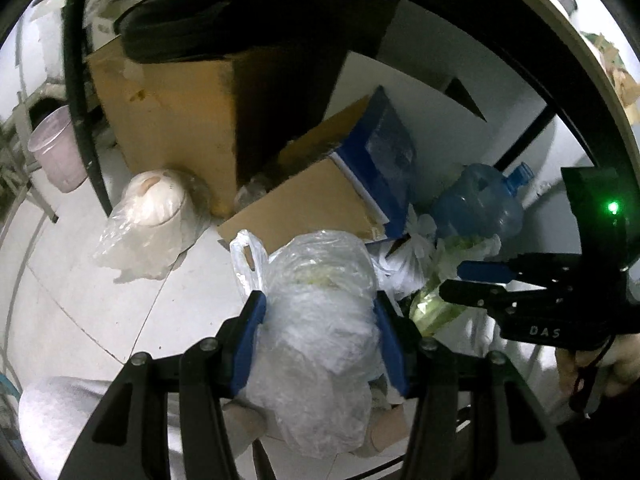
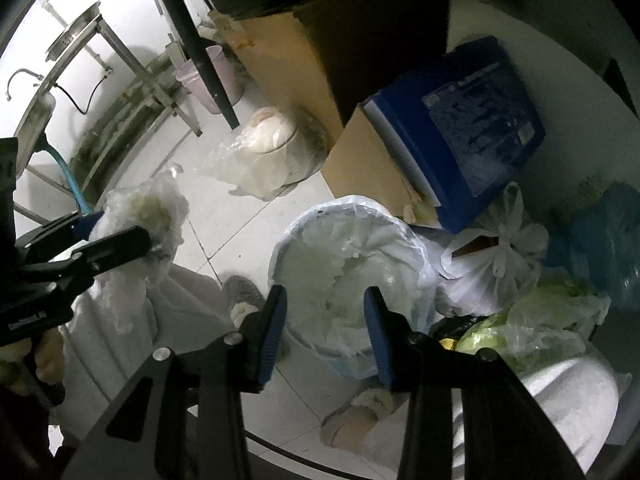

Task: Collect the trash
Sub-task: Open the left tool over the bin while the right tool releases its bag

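My left gripper (image 1: 320,312) is shut on a crumpled clear plastic bag of trash (image 1: 320,320) and holds it in the air; it also shows in the right wrist view (image 2: 140,220) at the left. My right gripper (image 2: 326,308) is open and empty, just above a bin lined with a white bag (image 2: 348,256) that stands on the floor. In the left wrist view the right gripper (image 1: 460,280) shows at the right, over bagged greens (image 1: 436,308). Another clear bag with a white bowl (image 1: 152,208) lies on the floor by the boxes.
Cardboard boxes (image 1: 172,112) and a blue box (image 2: 472,128) stand behind the bin. A tied white bag (image 2: 496,264), a blue water jug (image 1: 480,204) and bagged greens (image 2: 520,332) lie at the right. A pink cup (image 1: 60,148) and metal table legs (image 2: 132,60) stand at the left.
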Demonstrator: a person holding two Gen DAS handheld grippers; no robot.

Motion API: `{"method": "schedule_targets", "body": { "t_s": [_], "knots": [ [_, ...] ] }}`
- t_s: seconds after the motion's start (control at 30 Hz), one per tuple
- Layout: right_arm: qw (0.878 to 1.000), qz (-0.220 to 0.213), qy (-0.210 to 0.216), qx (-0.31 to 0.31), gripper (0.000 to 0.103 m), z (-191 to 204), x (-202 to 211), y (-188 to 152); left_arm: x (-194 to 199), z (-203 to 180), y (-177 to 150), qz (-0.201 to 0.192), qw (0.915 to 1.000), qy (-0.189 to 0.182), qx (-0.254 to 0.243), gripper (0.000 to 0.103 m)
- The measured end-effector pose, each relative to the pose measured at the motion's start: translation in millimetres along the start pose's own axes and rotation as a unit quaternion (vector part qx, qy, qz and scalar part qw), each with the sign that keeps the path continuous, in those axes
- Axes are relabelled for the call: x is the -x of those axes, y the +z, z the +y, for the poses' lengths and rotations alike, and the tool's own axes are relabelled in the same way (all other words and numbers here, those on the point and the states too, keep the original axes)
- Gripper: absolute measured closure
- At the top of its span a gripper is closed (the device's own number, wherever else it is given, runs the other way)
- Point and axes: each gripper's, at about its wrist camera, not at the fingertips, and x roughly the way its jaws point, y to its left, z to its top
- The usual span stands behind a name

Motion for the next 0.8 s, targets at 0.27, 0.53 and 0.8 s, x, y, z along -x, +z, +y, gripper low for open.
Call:
{"method": "schedule_targets", "body": {
  "t_s": [0.27, 0.53, 0.8],
  "knots": [
    [0.999, -0.018, -0.005, -0.038, 0.065, -40.6, 22.8, -18.0, -32.0, -42.4, 7.0, 0.030, 0.9990, -0.022, -0.025, 0.049],
    [0.996, -0.028, -0.007, -0.079, 0.065, -84.5, 40.6, -36.6, -75.3, -69.9, 11.9, 0.076, 0.9962, -0.018, -0.038, 0.046],
    [0.994, -0.034, -0.009, -0.104, 0.065, -108.1, 46.5, -42.3, -95.8, -66.8, 11.8, 0.099, 0.9949, -0.012, -0.015, 0.028]
  ]
}}
